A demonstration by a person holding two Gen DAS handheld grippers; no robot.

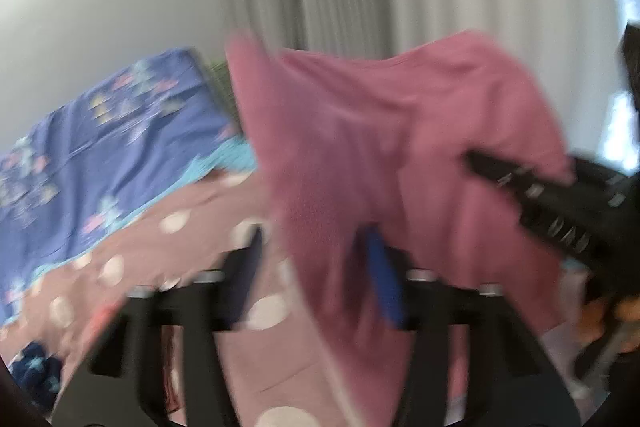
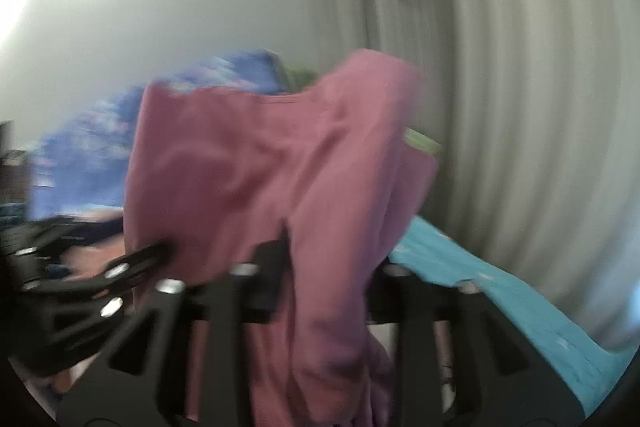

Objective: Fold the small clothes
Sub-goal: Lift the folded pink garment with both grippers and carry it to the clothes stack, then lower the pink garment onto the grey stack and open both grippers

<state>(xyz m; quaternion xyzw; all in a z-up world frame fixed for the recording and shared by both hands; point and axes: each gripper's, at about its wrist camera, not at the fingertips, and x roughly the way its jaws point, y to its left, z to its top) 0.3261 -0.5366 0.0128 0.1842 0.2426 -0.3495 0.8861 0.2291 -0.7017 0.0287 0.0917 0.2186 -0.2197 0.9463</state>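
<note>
Left wrist view: heavy motion blur. The pink garment [image 1: 384, 131] hangs in the air above the bed [image 1: 132, 251], whose cover is brownish pink with white dots; a blue patterned blanket [image 1: 120, 131] lies beyond. The left hand-held gripper [image 1: 316, 267] has its fingers wide apart with a fold of the cloth draped between them; whether anything is pinched cannot be told. The right hand-held gripper [image 1: 476, 161] comes in from the right, its tip pressed into the fabric, seemingly clamped on it.

Right wrist view: same garment [image 2: 260, 163] bunched across the lens, hiding this gripper's right finger; its grip state cannot be told here. The left hand-held gripper [image 2: 160, 251] touches the cloth's lower left edge. A turquoise cloth [image 2: 520, 307] lies on the bed to the right.

Risks, as judged: if only one hold is firm, the garment may slip and drop in a heap. Bunched layers may be caught together, setting a crooked fold. Loose fabric over the lenses hides edges and corners.
</note>
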